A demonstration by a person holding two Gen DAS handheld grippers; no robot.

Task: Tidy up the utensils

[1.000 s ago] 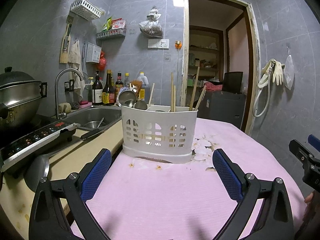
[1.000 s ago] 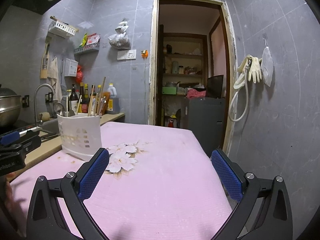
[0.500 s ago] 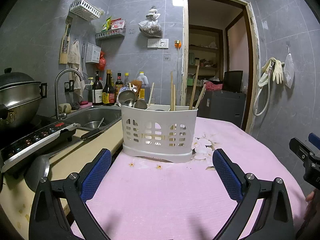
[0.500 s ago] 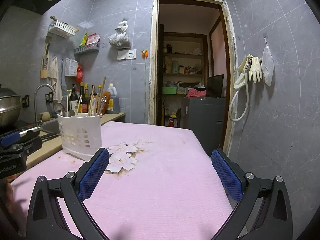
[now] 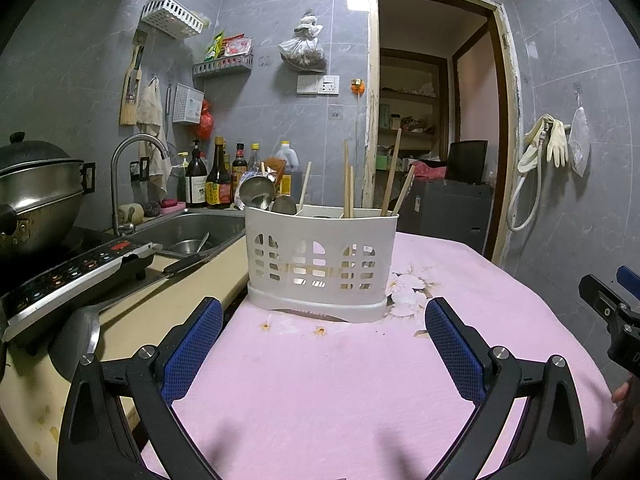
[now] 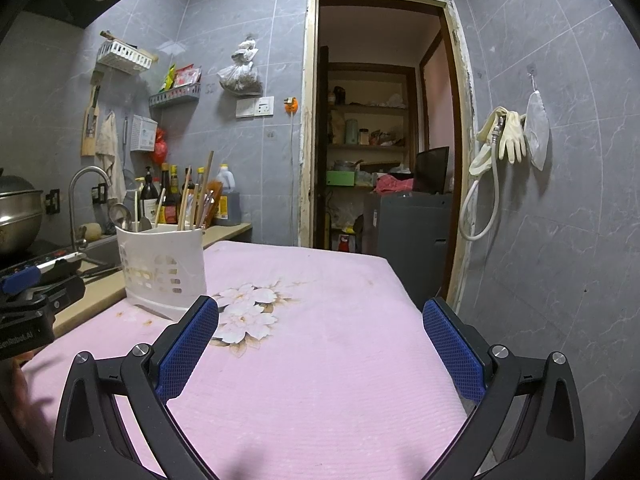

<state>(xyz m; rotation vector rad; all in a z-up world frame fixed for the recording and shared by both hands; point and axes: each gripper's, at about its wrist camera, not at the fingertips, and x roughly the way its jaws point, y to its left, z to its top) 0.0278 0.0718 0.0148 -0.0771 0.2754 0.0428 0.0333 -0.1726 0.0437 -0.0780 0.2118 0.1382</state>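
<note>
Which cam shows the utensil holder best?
Left wrist. The utensil holder sits dead ahead, front-on, with its chopsticks and spoons showing. Right wrist catches it off to the left, smaller and at an angle.

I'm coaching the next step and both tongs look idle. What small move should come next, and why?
Probably ease the left tongs forward toward the white utensil holder. Both the left and the right tongs are open and empty, no loose utensil lies on the pink cloth, and the holder stands straight ahead.
</note>
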